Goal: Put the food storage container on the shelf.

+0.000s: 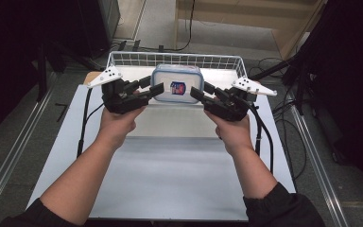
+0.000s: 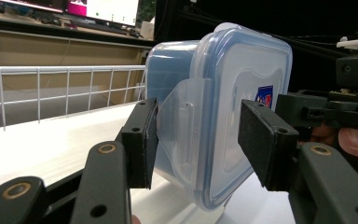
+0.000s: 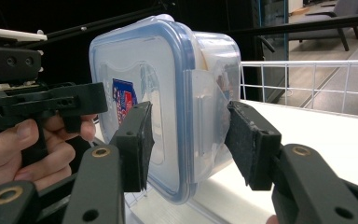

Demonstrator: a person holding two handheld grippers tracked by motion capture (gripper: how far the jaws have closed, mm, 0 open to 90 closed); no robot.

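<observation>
Above the white table (image 1: 170, 179) (grey floor around), both grippers' fingers seemingly clamp the lidded container (image 1: 177, 83) beside a wire basket (image 1: 123, 57).

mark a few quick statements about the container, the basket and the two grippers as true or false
1. The container has a blue-rimmed lid. True.
2. The container lies on the floor beside the table. False: it is over the white table, by the wire basket.
3. The left gripper and right gripper flank the container from opposite sides. True.
4. The lid bears no label. False: it carries a blue and red sticker.
5. The basket is solid wood. False: it is white wire.
</observation>
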